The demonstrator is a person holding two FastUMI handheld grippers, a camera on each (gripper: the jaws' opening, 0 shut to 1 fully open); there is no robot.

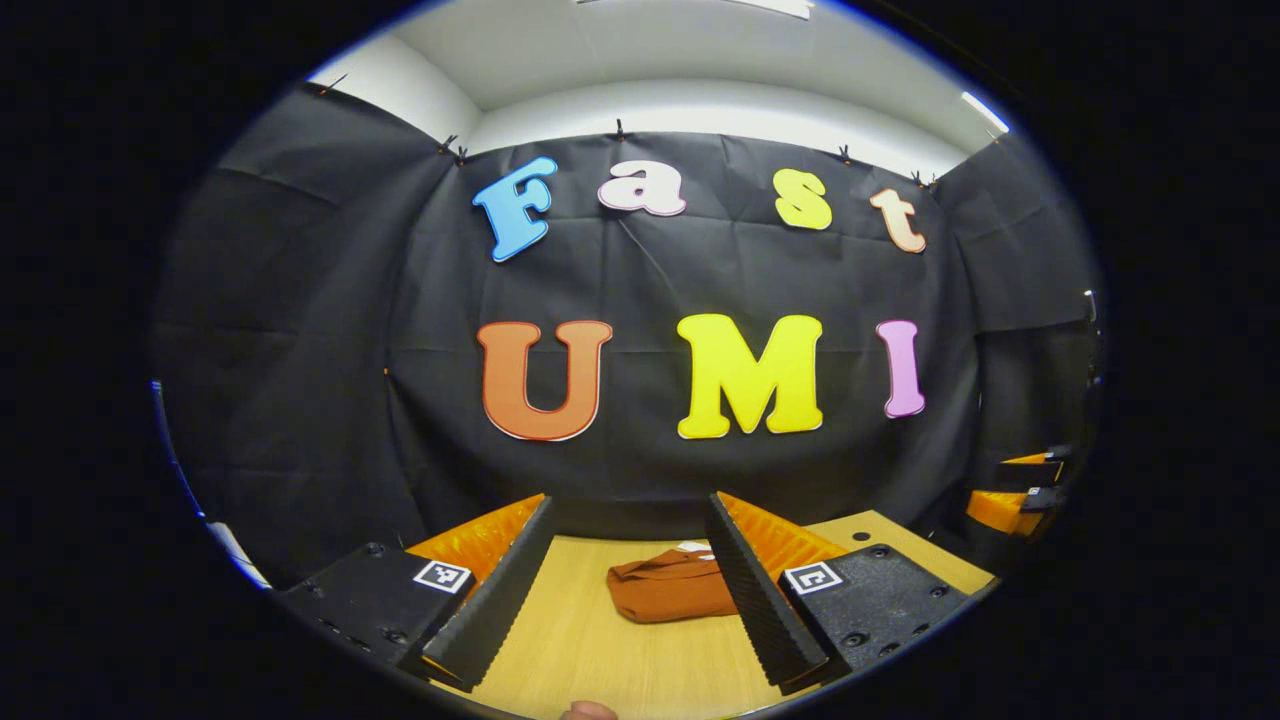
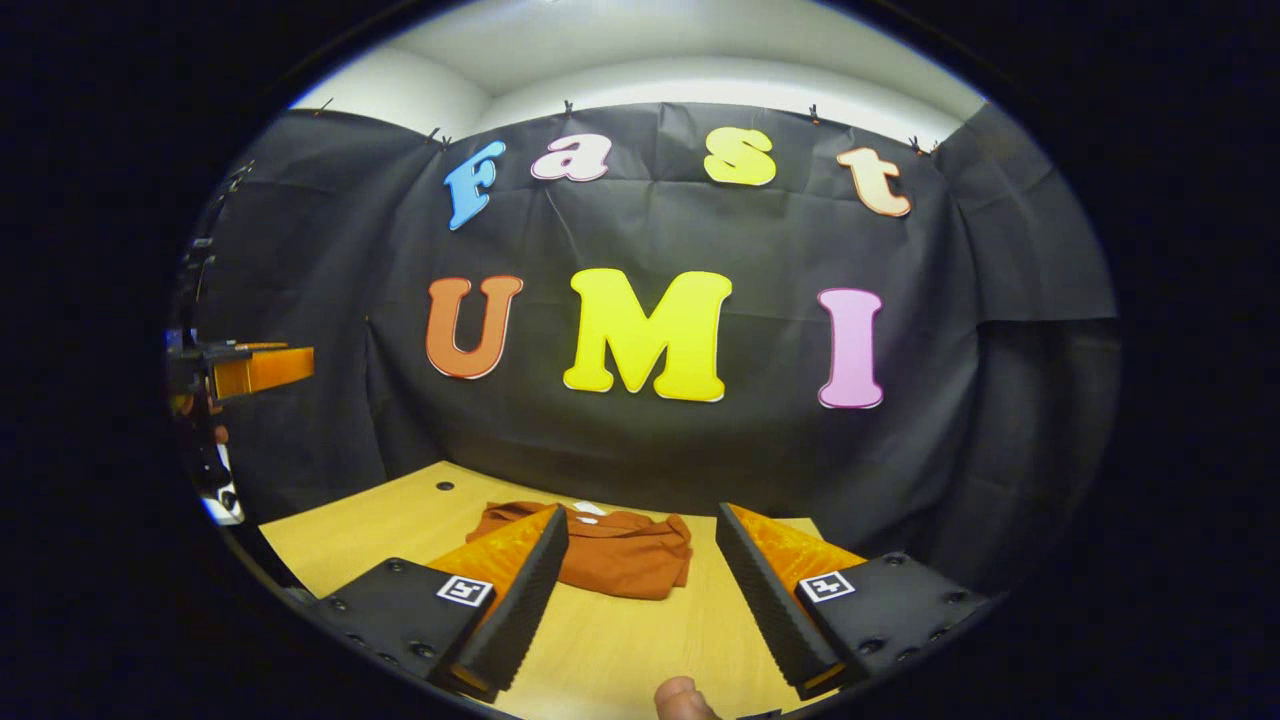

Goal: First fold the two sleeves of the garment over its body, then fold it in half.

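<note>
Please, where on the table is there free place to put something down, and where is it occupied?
The wooden table is bare on the near side, between the garment and both open grippers, left gripper and right gripper. Another bare strip runs left of the garment, around a small hole. The far middle, by the black cloth wall, is taken by the bunched garment.

Left gripper held above wooden table, jaws wide apart, nothing btwn fingers. Rust-orange garment lies bunched on table ahead, seen btwn fingers, right part hidden behind right finger. Other gripper at far right edge, well apart from garment. Fingertip at bottom edge.
</note>
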